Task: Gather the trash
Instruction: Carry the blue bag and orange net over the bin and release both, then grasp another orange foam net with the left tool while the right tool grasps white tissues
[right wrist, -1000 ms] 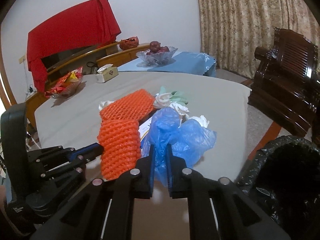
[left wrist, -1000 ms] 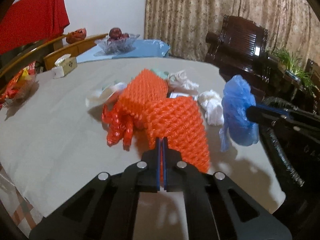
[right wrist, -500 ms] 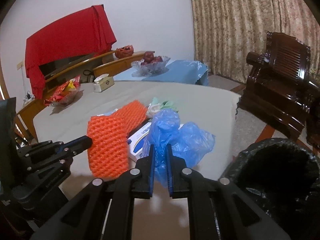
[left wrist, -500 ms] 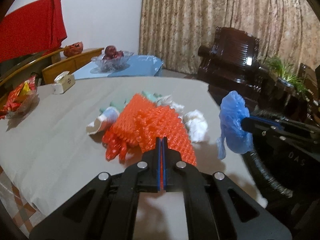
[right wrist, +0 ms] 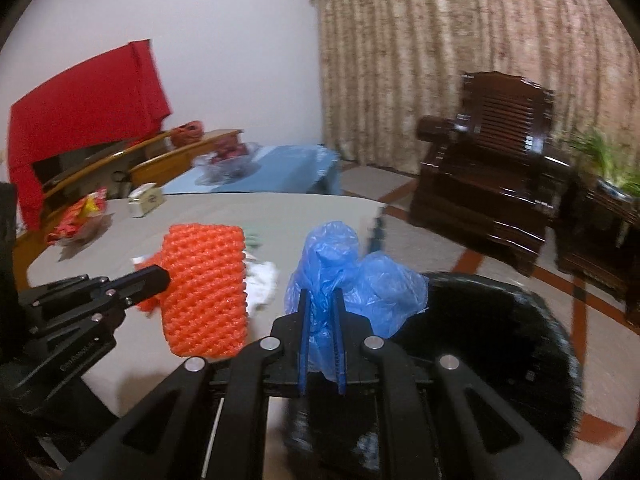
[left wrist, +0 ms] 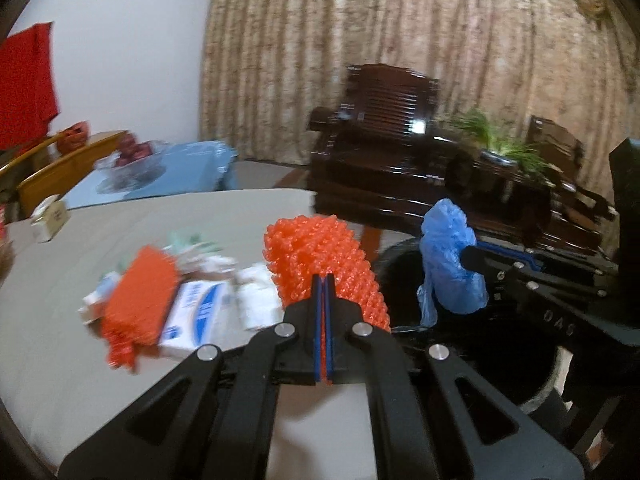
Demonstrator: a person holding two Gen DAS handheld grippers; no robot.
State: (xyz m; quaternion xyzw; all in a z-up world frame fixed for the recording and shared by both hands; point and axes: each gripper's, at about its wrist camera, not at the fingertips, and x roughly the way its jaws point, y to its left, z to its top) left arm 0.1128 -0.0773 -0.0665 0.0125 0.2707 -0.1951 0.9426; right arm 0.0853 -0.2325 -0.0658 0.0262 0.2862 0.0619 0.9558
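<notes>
My left gripper (left wrist: 324, 280) is shut on an orange foam net (left wrist: 320, 256) and holds it above the table's right edge; the same net (right wrist: 206, 292) and the left gripper (right wrist: 160, 278) show at the left of the right wrist view. My right gripper (right wrist: 320, 296) is shut on a crumpled blue plastic bag (right wrist: 344, 276), lifted over the rim of a black-lined trash bin (right wrist: 500, 344). From the left wrist view the blue bag (left wrist: 450, 260) hangs above the bin (left wrist: 500, 356), with the right gripper (left wrist: 466, 254) holding it. More trash lies on the table: a second orange net (left wrist: 138, 304), a white and blue box (left wrist: 198, 316), white tissues (left wrist: 258, 300).
The grey table (left wrist: 100, 380) also bears a tissue box (right wrist: 146, 199) and a snack bag (right wrist: 78, 220) at its far left. A dark wooden armchair (right wrist: 492, 168) and a potted plant (left wrist: 500, 148) stand beyond the bin. A fruit bowl (right wrist: 228, 160) sits on a blue-covered side table.
Both grippers have swung right and risen with their loads: the orange net has left the pile on the table, and the blue bag has moved over the bin's mouth.
</notes>
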